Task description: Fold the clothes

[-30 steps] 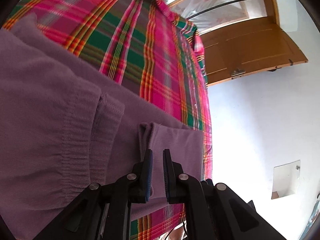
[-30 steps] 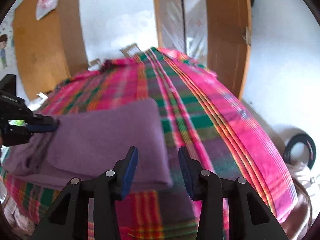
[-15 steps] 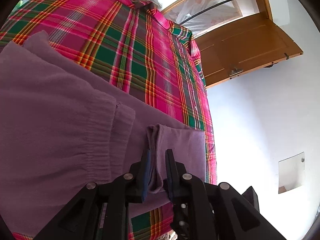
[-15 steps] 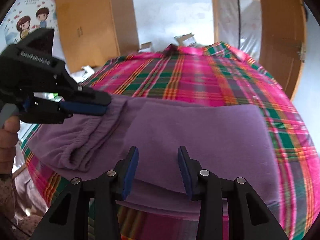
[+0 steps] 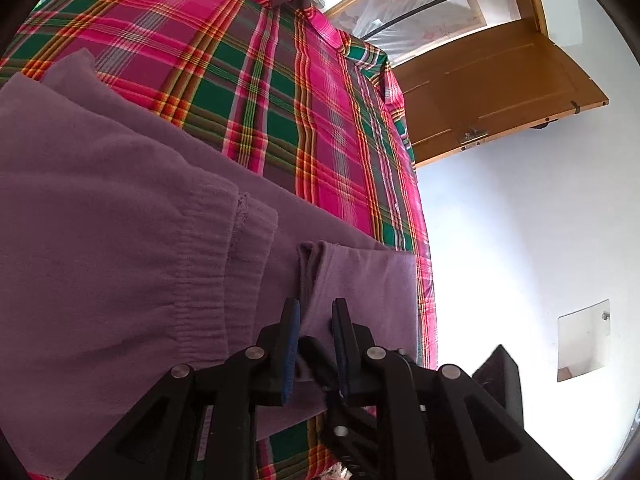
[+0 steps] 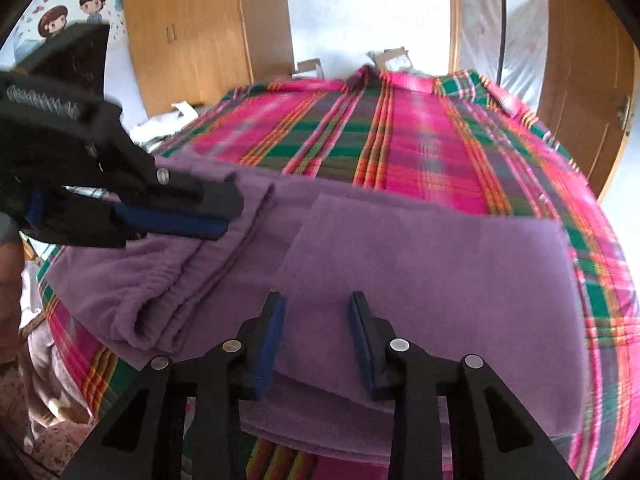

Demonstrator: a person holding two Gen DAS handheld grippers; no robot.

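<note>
Since a second ago the left gripper (image 5: 314, 326) has been slackened around a fold of the soft, limp purple trousers (image 6: 420, 264), best pinched at the thick waistband (image 6: 168, 280), while the right gripper (image 6: 316, 328) is held apart above them.

Right hand-held gripper (image 6: 316, 320) open above folded purple garment (image 6: 420, 272); left hand-held gripper (image 6: 224, 216) at its waistband

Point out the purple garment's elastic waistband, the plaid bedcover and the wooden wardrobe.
elastic waistband (image 6: 168, 276), right wrist view, gathered ribbing
plaid bedcover (image 6: 400, 140), right wrist view, bare middle
wooden wardrobe (image 6: 192, 36), right wrist view, door front
</note>
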